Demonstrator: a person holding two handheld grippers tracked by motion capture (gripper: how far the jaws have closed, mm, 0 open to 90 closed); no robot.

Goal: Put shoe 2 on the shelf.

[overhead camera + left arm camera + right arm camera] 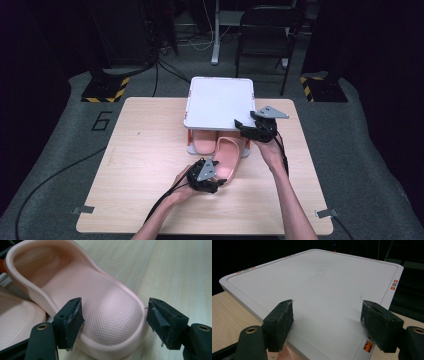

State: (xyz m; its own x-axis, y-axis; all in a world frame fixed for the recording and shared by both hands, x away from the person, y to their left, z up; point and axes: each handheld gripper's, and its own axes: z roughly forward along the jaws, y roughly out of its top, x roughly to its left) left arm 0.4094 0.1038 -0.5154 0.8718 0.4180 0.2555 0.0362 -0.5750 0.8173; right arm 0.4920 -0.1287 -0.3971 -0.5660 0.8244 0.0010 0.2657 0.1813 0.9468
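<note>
Two pink slippers sit at the middle of the high view, on a pale wooden tabletop (140,150). One slipper (229,159) lies with its toe end tucked under a white rack (220,102) and its heel end pointing toward the lower edge of the frame; the other slipper (202,142) lies just to its left, fully under the rack's flat white top.

The left gripper (214,176) is at the heel of the nearer slipper, just below the centre of the frame. In the left gripper view its jaws stand apart, one on each side of the rounded heel (110,315). The left pad (75,320) lies at the slipper's side wall, and I cannot tell whether it touches; the right pad (160,320) stands clear of the rim with bare wood showing between. The heel lies between the jaws and is not squeezed. The second slipper shows at the lower left edge of that view (15,320).

The right gripper (245,127) is right of centre in the high view, at the rack's near right corner. In the right gripper view its jaws are wide apart, with the white top (319,290) lying in the gap between them, neither pad pressing on it. A bit of pink shows below the top's near edge at the bottom of that view.
</note>
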